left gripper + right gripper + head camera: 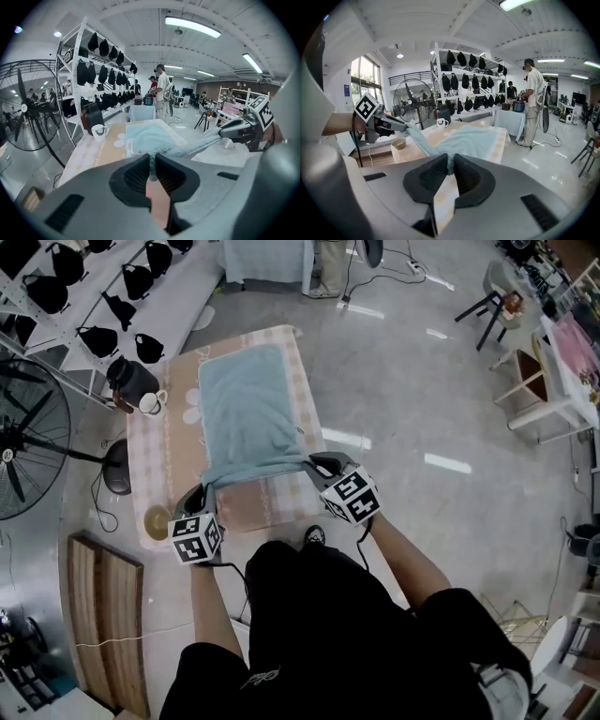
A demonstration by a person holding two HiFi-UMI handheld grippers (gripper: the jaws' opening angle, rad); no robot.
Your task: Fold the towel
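The towel (246,413) hangs pinched between left gripper (207,487) and right gripper (310,465).

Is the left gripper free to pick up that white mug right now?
Probably not: the left gripper is shut on a towel corner, though nothing seems to block the way to the mug.

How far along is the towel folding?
Done: left gripper and right gripper are each shut on a near corner of the towel. In hand: that edge is held up off the table. Left: the fold itself; the rest lies flat, unfolded.
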